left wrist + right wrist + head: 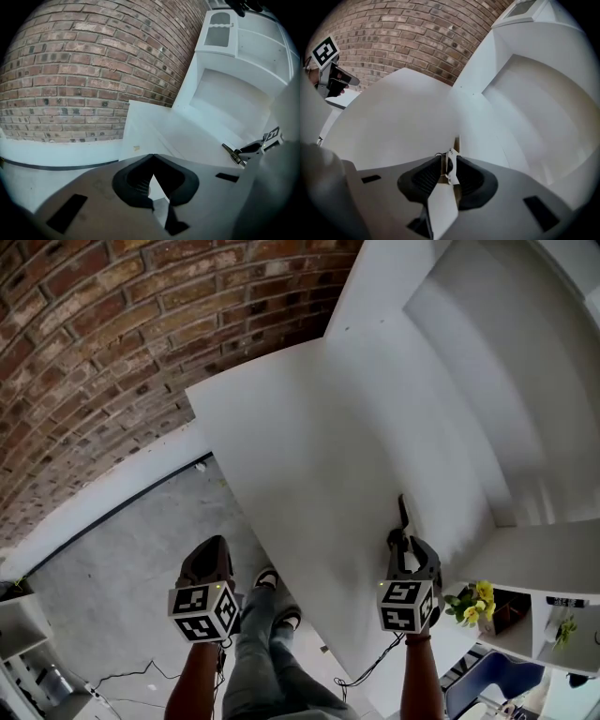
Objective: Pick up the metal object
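The metal object (456,143) is a thin flat strip with a white tag on it. It stands out past the tips of my right gripper (450,165), which is shut on it. In the head view it appears as a dark sliver (403,512) ahead of the right gripper (404,540), above the near right part of a white table (309,437). My left gripper (216,547) hangs over the grey floor left of the table. Its jaws meet at the tips with nothing between them (151,158). From the left gripper view the right gripper (255,146) shows at right with the metal strip (228,151).
A brick wall (112,343) runs behind the table, with a white skirting and a dark cable (122,507) at its foot. A white cabinet (506,352) stands at the right. Yellow flowers (476,601) and shelves sit at lower right. The person's legs and shoes (267,615) are below.
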`<state>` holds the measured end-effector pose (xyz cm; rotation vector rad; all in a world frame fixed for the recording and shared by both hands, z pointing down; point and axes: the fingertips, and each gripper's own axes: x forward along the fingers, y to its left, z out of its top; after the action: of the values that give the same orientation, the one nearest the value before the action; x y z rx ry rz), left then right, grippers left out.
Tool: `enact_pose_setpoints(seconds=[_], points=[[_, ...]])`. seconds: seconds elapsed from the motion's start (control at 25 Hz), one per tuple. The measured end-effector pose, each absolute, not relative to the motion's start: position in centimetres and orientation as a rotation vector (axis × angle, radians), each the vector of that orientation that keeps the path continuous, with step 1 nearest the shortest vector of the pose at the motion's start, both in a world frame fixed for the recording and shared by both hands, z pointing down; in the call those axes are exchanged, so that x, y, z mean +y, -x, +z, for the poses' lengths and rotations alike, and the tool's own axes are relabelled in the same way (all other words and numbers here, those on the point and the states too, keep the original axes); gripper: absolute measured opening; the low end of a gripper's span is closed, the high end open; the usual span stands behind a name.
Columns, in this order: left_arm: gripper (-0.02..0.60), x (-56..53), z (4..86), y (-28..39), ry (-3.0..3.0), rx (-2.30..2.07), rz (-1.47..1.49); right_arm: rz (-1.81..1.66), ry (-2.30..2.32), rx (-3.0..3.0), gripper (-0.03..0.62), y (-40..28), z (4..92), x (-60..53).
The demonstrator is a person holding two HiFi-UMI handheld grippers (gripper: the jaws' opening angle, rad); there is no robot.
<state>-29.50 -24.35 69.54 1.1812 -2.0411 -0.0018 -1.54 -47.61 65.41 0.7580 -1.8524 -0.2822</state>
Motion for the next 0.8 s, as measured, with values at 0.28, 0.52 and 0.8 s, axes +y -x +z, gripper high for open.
enact_pose_setpoints(seconds=[0.28,0.52,0.8], points=[[0.011,-23.4,70.4,30.4,-1.154,-2.043,0.006,-0.320,-0.791,-1.809,0.072,1.6,65.7,-48.3],[0.011,-22.9,70.5,30.8,-1.149,-2.042,0.014,-0.328,-0.804,-1.783,0.057,1.6,65.7,-48.4],[0.011,-22.6,69.9,31.5,-1.146,-2.054,0.012,-0.337,-0.824,-1.754,0.047,1.4,65.4,-48.6]])
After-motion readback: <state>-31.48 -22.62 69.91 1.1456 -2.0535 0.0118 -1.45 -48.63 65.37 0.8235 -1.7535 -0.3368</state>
